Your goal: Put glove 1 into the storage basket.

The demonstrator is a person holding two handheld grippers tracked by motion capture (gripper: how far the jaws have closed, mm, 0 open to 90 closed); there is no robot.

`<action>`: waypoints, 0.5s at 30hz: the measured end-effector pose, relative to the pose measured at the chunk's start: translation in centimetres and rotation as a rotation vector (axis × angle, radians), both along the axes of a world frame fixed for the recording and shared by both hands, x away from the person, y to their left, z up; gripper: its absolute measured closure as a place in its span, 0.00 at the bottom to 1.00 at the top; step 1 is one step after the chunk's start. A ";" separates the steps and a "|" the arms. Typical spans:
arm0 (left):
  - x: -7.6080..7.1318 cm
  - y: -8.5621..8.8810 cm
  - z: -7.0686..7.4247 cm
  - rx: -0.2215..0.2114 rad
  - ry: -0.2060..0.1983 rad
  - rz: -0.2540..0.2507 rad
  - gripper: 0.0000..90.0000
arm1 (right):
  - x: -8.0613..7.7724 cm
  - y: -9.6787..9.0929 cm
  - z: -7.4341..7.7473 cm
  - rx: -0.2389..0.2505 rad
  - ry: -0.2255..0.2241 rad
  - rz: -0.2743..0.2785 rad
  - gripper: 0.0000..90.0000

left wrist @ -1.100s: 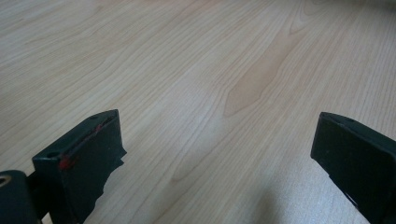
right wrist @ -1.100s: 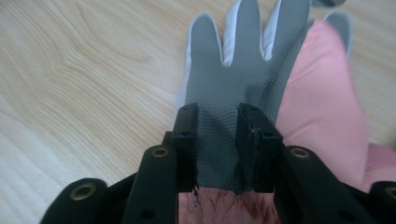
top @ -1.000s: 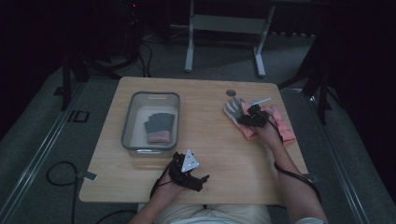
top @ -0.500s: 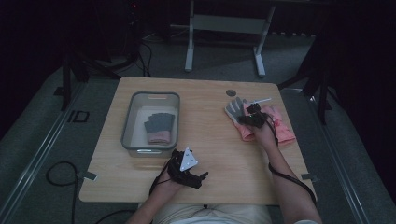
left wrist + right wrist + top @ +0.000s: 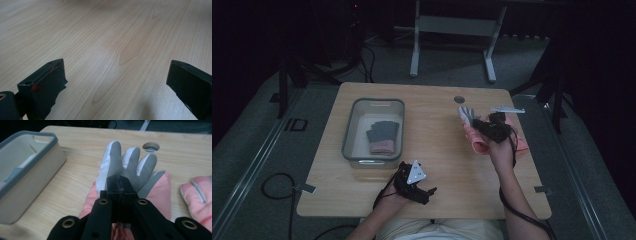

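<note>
Right gripper point(image 5: 119, 185) is lifting a pink-and-grey glove point(image 5: 125, 165) off the counter point(image 5: 437, 150)

Nearest me, the left gripper point(image 5: 414, 181) is idling low over bare wood, its fingers point(image 5: 47, 85) spread wide and grasping nothing. Farther out, the right gripper's fingers have just been closing and are now clenching the glove by its palm; compared with a moment ago the glove is hanging raised off the wood rather than lying flat. A second pink glove point(image 5: 200, 195) is waiting just beside those fingers. Beyond, off toward the left gripper's side, the grey bin point(image 5: 349, 135) is already holding a dark glove point(image 5: 382, 136), so this one is probably heading there.
</note>
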State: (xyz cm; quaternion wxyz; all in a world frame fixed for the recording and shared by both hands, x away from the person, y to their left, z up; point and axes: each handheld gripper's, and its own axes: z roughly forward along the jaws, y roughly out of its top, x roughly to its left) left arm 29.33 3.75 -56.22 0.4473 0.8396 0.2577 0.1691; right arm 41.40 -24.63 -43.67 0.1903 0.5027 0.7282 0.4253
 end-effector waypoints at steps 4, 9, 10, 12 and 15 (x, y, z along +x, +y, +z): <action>-0.1 0.0 0.0 -0.008 0.002 0.000 0.02 | -2.2 0.6 1.1 0.033 -0.014 -0.038 0.99; -0.1 0.0 0.0 -0.007 0.000 -0.001 0.02 | -4.2 1.2 0.9 0.058 -0.008 -0.069 0.99; -0.1 0.0 0.0 -0.004 -0.002 -0.001 0.02 | -4.4 1.4 0.7 0.052 -0.004 -0.074 0.99; -0.1 0.0 0.0 -0.009 -0.004 -0.002 0.02 | -4.7 1.5 0.1 0.042 0.010 -0.083 0.99; -0.1 0.0 -0.1 -0.010 -0.001 0.000 0.02 | -4.8 1.8 -1.0 0.026 0.030 -0.103 0.99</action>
